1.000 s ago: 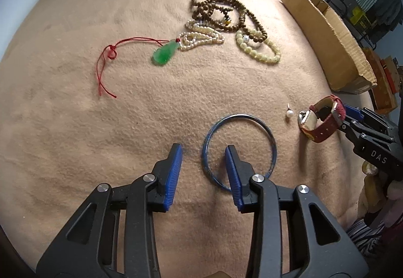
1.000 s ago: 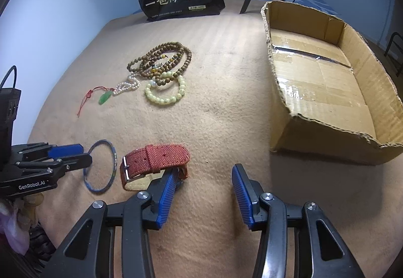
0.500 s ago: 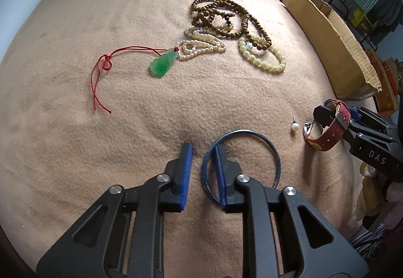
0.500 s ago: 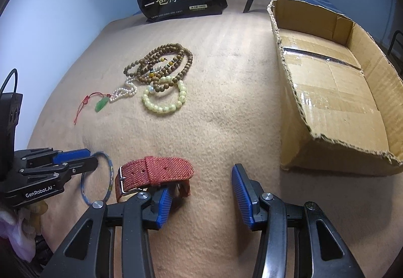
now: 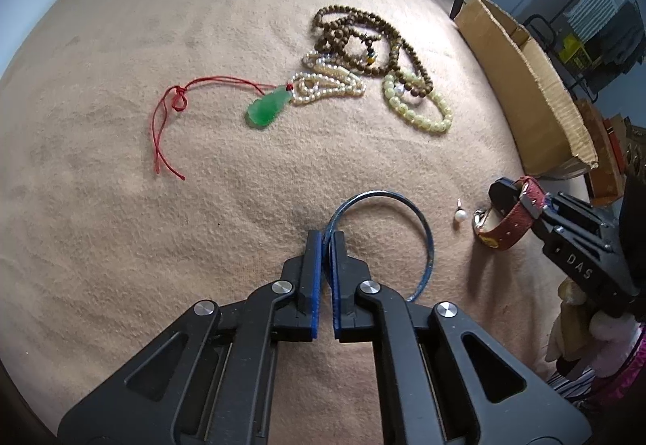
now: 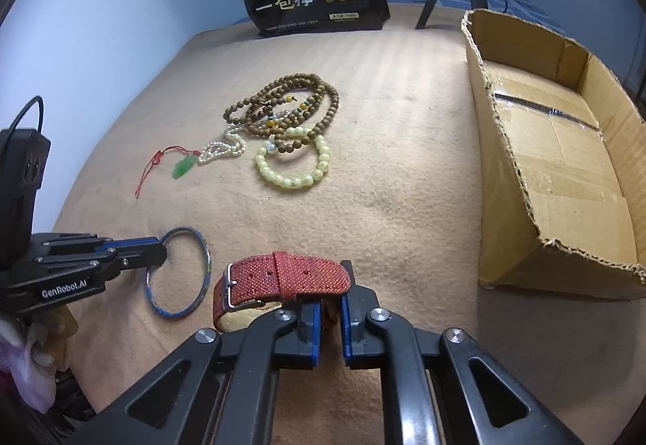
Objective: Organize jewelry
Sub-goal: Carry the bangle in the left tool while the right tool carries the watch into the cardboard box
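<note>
— What had changed in that last second?

— Both had closed. The left hand-held gripper (image 5: 327,243), which a second earlier stood wide around the rim of the blue bangle (image 5: 420,221), had pinched that rim between its pads. The right hand-held gripper (image 6: 331,303) had likewise gone from wide open to clamped on the red watch (image 6: 282,277), at the strap's right end.

— And for the tidying?

— I judged two pieces were secured and ready to lift; neither looked clearly off the blanket (image 5: 121,243) yet.

— Where did everything else lie?

— The wooden beads (image 6: 282,110), the pale bead bracelet (image 6: 294,170), the pearl strand (image 5: 327,86) and the green pendant (image 5: 268,108) sat bunched farther back. A loose pearl earring (image 5: 460,217) lay between bangle and watch.

— Room to move?

— The cardboard box (image 6: 565,162) stood open to the right, its torn near wall the one edge to clear. Bare blanket lay between it and the watch. The left gripper had the longer way, across the right one.
</note>
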`<state>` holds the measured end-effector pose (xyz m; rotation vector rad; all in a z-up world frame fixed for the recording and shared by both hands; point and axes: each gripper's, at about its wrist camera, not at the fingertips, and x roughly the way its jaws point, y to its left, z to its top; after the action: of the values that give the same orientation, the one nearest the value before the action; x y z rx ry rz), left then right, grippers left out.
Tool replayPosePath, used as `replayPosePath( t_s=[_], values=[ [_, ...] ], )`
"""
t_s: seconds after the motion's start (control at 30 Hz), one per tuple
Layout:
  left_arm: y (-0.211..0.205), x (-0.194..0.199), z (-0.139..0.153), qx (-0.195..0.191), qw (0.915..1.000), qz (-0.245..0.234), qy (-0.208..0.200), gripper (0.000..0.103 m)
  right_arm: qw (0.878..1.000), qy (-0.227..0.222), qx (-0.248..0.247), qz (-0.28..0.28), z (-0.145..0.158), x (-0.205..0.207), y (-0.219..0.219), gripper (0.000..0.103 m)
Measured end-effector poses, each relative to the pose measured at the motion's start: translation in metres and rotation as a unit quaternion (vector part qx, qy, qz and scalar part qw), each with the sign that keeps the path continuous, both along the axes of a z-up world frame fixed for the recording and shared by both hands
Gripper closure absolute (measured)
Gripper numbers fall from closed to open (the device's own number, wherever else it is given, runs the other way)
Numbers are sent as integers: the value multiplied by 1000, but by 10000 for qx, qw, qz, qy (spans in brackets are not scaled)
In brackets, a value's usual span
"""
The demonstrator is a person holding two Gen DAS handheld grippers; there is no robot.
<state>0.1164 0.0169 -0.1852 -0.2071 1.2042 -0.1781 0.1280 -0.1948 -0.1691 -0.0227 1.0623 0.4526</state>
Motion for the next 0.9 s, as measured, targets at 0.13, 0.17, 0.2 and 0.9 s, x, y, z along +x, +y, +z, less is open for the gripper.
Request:
replayPosePath(
  t_s=[0.13,0.17,0.2,0.9],
  values=[
    [1,-3,13,-44,9998,27,-216,102,10000,-55,8,-56,4,-2,-2,99],
    [4,-6,16,-62,9996,39,-261,102,9999,-90,13,-65,7,-2,-2,99],
    [3,-5,19,-67,9995,43,-302,102,9999,-120,10,-69,8,-3,-2,99],
    [-33,0,82,-125,9904,-253,-1350,102,9960,-782,255,-338,63,1,-15,99]
  ],
)
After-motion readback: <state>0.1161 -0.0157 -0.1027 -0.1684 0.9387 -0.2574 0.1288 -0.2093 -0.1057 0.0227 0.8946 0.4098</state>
